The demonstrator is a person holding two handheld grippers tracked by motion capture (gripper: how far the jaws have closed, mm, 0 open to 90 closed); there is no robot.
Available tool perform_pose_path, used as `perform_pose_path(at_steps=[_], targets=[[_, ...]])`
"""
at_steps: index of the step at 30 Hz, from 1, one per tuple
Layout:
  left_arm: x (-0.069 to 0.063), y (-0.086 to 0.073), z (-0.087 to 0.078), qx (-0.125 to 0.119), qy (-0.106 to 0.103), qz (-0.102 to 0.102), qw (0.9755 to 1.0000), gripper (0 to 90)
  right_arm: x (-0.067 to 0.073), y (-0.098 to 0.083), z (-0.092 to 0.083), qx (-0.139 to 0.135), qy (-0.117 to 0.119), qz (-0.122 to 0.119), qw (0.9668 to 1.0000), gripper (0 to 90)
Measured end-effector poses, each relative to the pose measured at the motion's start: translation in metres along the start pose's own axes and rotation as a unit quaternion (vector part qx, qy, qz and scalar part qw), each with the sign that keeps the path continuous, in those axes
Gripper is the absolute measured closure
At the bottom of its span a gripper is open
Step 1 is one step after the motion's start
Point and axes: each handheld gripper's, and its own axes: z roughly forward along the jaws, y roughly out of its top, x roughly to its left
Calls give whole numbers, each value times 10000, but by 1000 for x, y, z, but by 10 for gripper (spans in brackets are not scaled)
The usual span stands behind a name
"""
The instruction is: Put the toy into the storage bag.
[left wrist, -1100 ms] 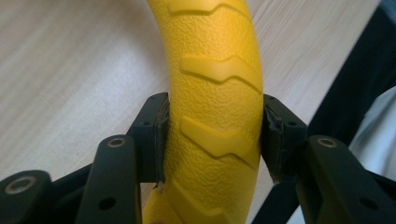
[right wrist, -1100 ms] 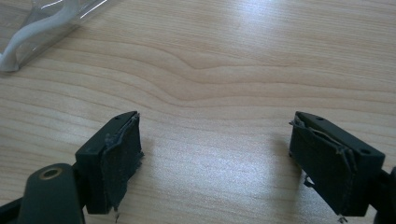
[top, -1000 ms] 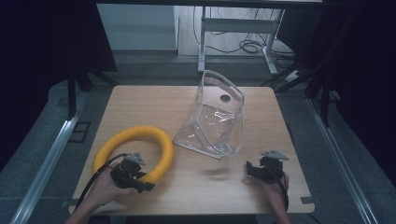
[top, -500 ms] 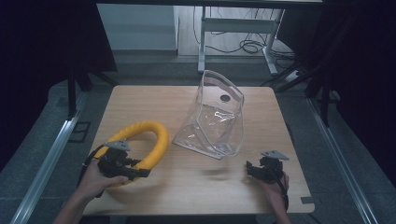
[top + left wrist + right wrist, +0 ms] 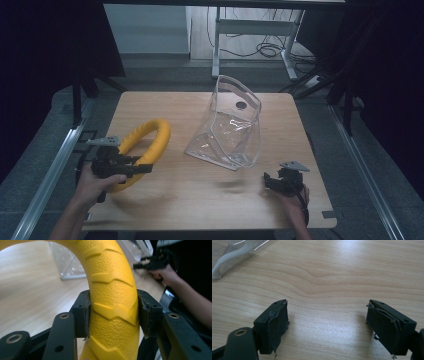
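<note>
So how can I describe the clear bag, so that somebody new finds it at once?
Start from the wooden table. Near its middle, toward the far edge, stands the clear bag, apart from the yellow ring at its left. It is the one see-through thing, with a pale rim and a dark round spot near the top.

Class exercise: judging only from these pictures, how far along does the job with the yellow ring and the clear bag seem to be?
Done: the left gripper has clamped the yellow ring. In hand: the ring looks tilted up off the table. Left, probably: getting it into the clear bag, which stands apart; the right gripper waits open, empty.
</note>
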Motion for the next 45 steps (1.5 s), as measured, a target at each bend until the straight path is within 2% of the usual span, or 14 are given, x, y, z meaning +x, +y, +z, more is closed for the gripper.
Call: perform_pose_path(at_steps=[8,12,16,21,27,36,39,45], targets=[[5,4,-14,-444,-177,-134,9988,511,0,0,0,-6,-6,5,10000,182],[8,6,-19,-733,-327,-297,9963,511,0,0,0,-6,-11,9,10000,182],[10,7,-22,-951,-584,-449,9927,511,0,0,0,-6,-12,11,10000,183],[7,11,-22,-1096,-581,-443,9913,511,0,0,0,-8,-14,18,10000,184],[6,15,-21,-1365,-634,-548,9871,511,0,0,0,-11,-19,15,10000,184],[-3,24,-20,-1839,-818,-580,9778,510,-1,0,0,-16,-30,14,10000,185],[-5,27,-18,-1906,-885,-625,9757,509,-1,0,0,-17,-30,12,10000,184],[-8,30,-13,-2005,-887,-667,9734,509,-1,0,0,-14,-29,16,10000,185]])
